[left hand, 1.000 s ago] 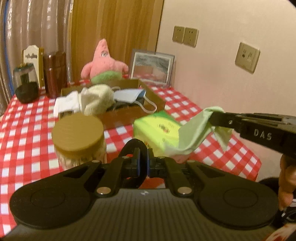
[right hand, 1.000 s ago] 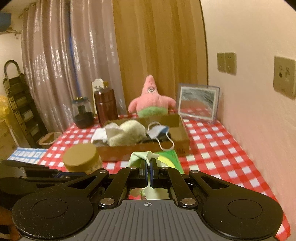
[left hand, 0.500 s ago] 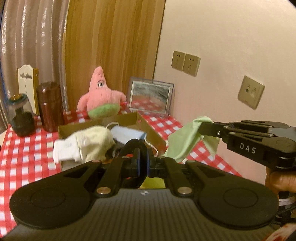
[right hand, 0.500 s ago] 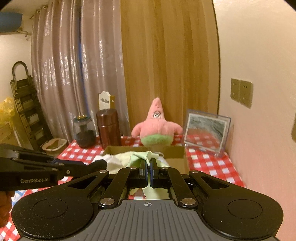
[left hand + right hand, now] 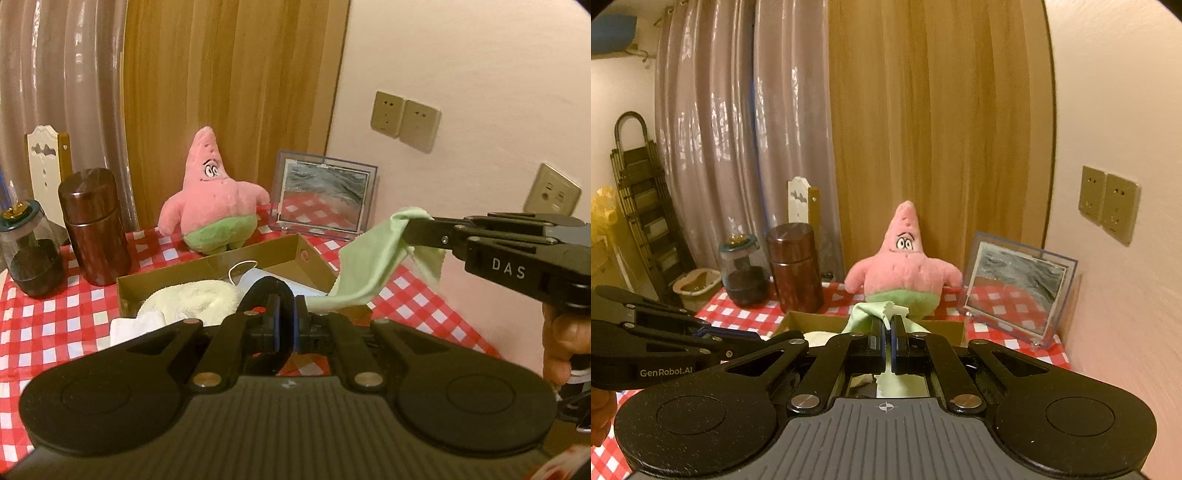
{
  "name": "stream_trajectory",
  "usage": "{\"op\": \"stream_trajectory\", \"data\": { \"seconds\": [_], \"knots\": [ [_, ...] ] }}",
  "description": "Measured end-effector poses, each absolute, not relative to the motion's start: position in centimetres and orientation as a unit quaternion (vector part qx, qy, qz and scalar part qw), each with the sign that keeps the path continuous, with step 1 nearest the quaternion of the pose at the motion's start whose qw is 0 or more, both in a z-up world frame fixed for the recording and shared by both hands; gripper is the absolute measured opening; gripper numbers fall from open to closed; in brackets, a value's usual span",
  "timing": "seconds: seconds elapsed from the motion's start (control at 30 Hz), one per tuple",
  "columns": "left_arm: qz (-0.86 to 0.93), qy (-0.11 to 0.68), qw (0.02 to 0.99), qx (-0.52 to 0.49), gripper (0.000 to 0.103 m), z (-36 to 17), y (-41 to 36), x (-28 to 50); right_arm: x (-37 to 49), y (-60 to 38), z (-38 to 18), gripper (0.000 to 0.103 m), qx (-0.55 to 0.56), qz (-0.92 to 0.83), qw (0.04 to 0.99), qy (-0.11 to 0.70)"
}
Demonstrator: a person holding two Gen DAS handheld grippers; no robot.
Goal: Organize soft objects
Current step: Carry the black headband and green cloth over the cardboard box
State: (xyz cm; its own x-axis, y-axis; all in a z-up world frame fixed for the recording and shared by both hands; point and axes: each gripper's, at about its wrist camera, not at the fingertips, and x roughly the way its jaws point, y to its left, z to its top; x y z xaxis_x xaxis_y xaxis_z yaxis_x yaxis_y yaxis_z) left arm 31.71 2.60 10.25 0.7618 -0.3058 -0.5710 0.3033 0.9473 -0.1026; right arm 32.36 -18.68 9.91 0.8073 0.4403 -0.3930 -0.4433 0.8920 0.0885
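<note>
Both tools rose and carried the green cloth [image 5: 373, 262] over the box [image 5: 295, 254]. You held it pinched tight in the right gripper [image 5: 887, 325]; your left gripper [image 5: 286, 314] clamped a black band. Lowering first was best.

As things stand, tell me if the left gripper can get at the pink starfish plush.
Probably not yet: the left gripper is shut on a black loop, and the open cardboard box lies between it and the pink starfish plush.
</note>
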Motion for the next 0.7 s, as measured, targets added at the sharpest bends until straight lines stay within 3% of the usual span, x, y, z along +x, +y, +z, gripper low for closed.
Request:
{"op": "stream_trajectory", "data": {
  "seconds": [0.7],
  "knots": [
    [-0.146,0.36,0.921,-0.016,0.006,6.2,6.7,40.7,42.5,-16.7,5.5,0.003,-0.004,0.251,0.926,0.282]
  ]
}}
